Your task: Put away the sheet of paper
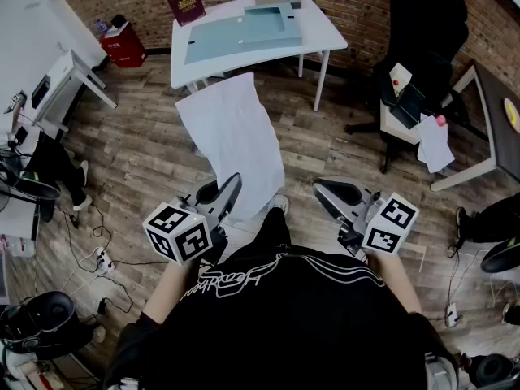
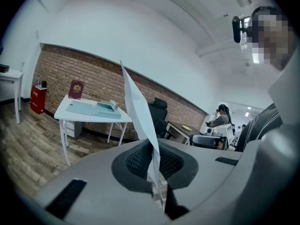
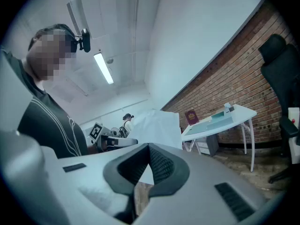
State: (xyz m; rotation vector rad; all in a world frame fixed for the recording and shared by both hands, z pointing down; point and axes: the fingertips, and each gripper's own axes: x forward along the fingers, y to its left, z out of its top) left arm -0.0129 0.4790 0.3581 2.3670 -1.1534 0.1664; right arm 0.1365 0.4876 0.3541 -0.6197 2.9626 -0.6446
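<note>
Closest in, the person's bare forearms [image 1: 172, 281] reach forward from a black shirt, one on each side of the body, each ending under a marker cube [image 1: 179, 232]. The left tongs [image 1: 231, 181] point forward and slightly inward. In the left gripper view the left tongs [image 2: 152, 146] are clamped on the near edge of the sheet of paper [image 2: 138, 107], which rises edge-on from between the ribbed pads.

The right tongs [image 1: 325, 187] are held level with the left ones and well apart from them, angled inward. In the right gripper view the right tongs [image 3: 149, 149] have their jaws closed together with nothing between them; the sheet of paper [image 3: 157, 128] shows beyond, off to the side.

From the head view the sheet of paper [image 1: 236, 136] spreads forward from the left tongs in the air above the wooden floor [image 1: 138, 136], slightly curled, its far edge toward the white desk [image 1: 321, 32]. On that desk lie a teal mat [image 1: 219, 39] and a dark red book [image 1: 185, 5]. A black chair [image 1: 426, 31] stands to the right by the brick wall.
</note>
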